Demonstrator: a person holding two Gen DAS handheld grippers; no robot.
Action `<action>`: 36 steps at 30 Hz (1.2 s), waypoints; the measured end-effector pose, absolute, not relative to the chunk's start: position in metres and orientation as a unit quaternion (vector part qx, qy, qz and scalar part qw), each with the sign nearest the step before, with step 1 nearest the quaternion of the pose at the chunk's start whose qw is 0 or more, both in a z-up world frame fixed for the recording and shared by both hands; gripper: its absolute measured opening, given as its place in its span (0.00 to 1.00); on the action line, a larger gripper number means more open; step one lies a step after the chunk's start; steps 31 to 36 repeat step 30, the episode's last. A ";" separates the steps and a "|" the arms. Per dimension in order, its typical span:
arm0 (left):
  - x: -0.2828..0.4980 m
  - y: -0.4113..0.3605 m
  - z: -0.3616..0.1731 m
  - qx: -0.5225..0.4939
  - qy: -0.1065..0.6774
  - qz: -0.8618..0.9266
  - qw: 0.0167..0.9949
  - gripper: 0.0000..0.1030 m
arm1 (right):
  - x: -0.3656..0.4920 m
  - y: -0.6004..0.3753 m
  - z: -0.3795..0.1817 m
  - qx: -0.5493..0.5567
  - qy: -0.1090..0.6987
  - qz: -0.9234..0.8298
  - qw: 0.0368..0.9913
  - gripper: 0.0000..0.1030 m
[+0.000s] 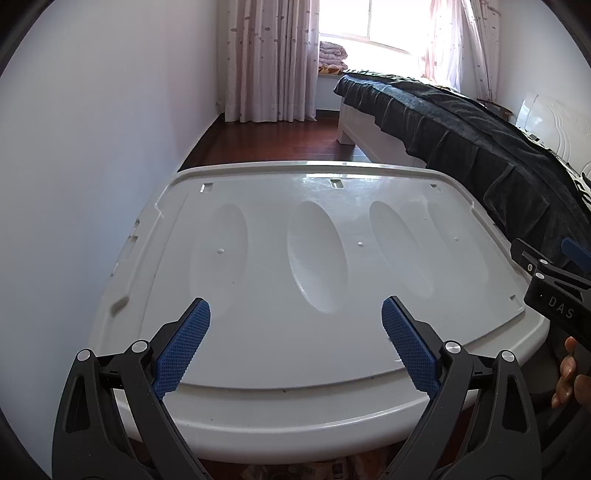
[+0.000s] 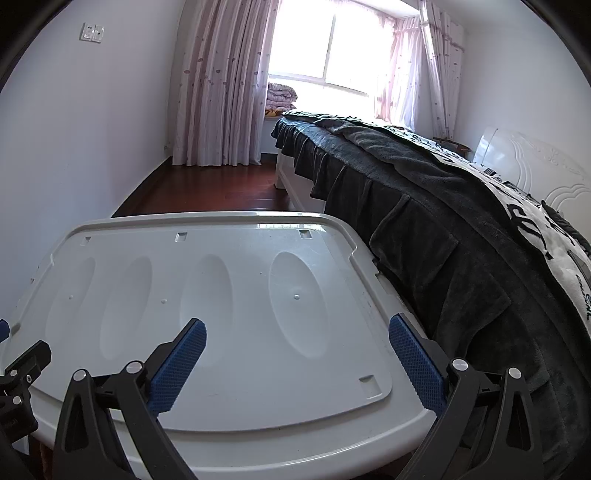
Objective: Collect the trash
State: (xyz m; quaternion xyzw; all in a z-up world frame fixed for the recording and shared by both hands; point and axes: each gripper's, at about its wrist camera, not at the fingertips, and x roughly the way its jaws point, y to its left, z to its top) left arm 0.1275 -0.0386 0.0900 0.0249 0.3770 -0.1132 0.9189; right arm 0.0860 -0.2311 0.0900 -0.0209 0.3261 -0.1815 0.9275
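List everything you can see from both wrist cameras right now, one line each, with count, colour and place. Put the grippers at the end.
white plastic bin lid with oval dimples: 1, white, directly below both grippers, nothing lying on it
bed with dark grey blanket: 1, white frame, right of the lid
white carved headboard: 1, white, far right
pink patterned curtains: 2 sets, either side of the window
window: 1, bright, far wall
folded quilts: 1 stack, pinkish, on the sill
wall switch plate: 1, white, left wall
wooden floor: reddish brown
trash: none visible
left gripper: open, blue pads, above the lid
right gripper: open, blue pads, above the lid
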 end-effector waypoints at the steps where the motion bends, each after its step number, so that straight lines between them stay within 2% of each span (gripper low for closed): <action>1: 0.128 -0.039 0.090 0.026 0.377 -0.113 0.919 0.89 | 0.086 -0.231 0.090 -0.021 0.327 -0.181 0.927 0.95; 36: 0.127 -0.032 0.091 0.009 0.371 -0.093 0.924 0.89 | 0.087 -0.233 0.088 -0.014 0.327 -0.185 0.927 0.95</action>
